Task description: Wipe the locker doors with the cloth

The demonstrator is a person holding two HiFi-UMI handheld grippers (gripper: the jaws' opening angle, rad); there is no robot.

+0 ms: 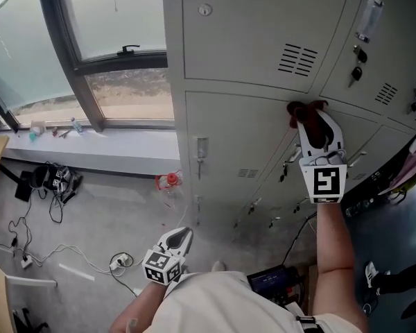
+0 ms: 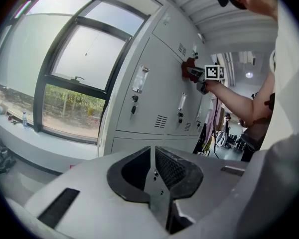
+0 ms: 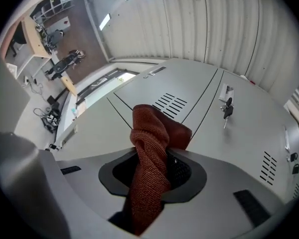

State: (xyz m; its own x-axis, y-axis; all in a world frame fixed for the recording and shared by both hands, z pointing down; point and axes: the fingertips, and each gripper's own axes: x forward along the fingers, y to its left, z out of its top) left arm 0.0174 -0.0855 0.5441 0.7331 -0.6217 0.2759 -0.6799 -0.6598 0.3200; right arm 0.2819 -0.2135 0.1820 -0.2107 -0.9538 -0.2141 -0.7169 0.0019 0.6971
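A bank of grey metal locker doors [image 1: 249, 40] fills the upper right of the head view. My right gripper [image 1: 306, 115] is raised against them, shut on a rust-red knitted cloth [image 1: 302, 109] that presses on a door near the seam between two rows. In the right gripper view the cloth [image 3: 152, 148] bunches between the jaws and touches the grey door [image 3: 139, 103]. My left gripper [image 1: 182, 236] hangs low by my body, jaws closed with nothing in them. From the left gripper view the lockers [image 2: 154, 88] and the red cloth [image 2: 189, 67] show at a distance.
A window [image 1: 90, 40] and sill [image 1: 90, 151] with small bottles lie left of the lockers. Cables, a power strip [image 1: 121, 260] and black bags [image 1: 48, 180] litter the floor at left. Keys hang from several locks [image 1: 357, 64]. Dark gear sits by the locker base [image 1: 270, 279].
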